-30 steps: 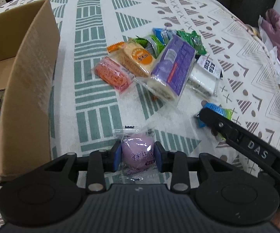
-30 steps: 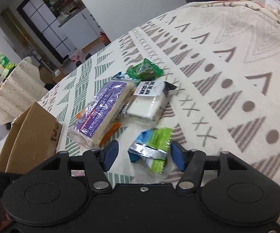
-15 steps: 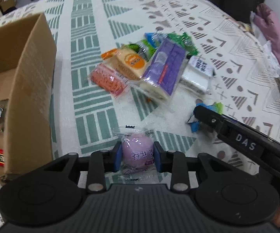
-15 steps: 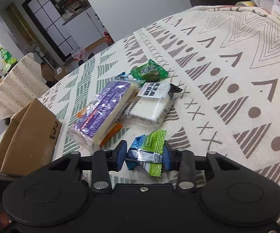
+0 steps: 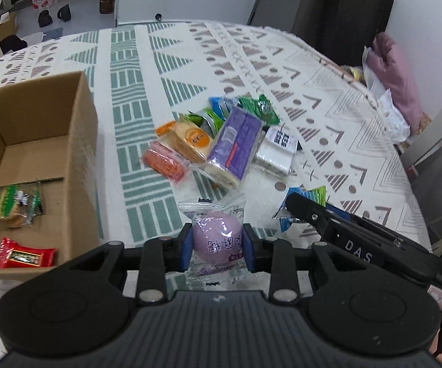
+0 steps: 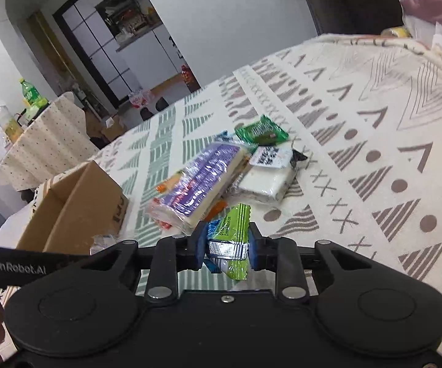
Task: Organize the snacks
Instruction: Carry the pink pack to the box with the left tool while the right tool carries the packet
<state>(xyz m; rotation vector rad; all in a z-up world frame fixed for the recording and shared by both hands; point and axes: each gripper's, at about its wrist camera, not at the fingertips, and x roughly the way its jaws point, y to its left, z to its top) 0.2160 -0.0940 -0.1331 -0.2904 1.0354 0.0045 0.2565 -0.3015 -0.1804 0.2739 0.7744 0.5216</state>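
The table (image 5: pixel 135 61), under a patterned cloth, carries an open cardboard box (image 5: pixel 79 141) holding a green-wrapped cake (image 5: pixel 9 210) and a red candy (image 5: pixel 26 257). Beside it lies a heap of snacks (image 5: pixel 221 144). The left claw (image 5: pixel 218 247) clamps a purple bun packet (image 5: pixel 218 239); the right claw (image 6: pixel 227 248) clamps a green-blue sachet (image 6: pixel 230 233).

A box (image 5: pixel 40 141) stands at the desk's (image 5: pixel 165 61) left with two packets (image 5: pixel 15 214) in its near end. A snack pile (image 5: pixel 221 144) lies right of it, mid-desk. A bag (image 5: pixel 396 76) sits at the far right edge.
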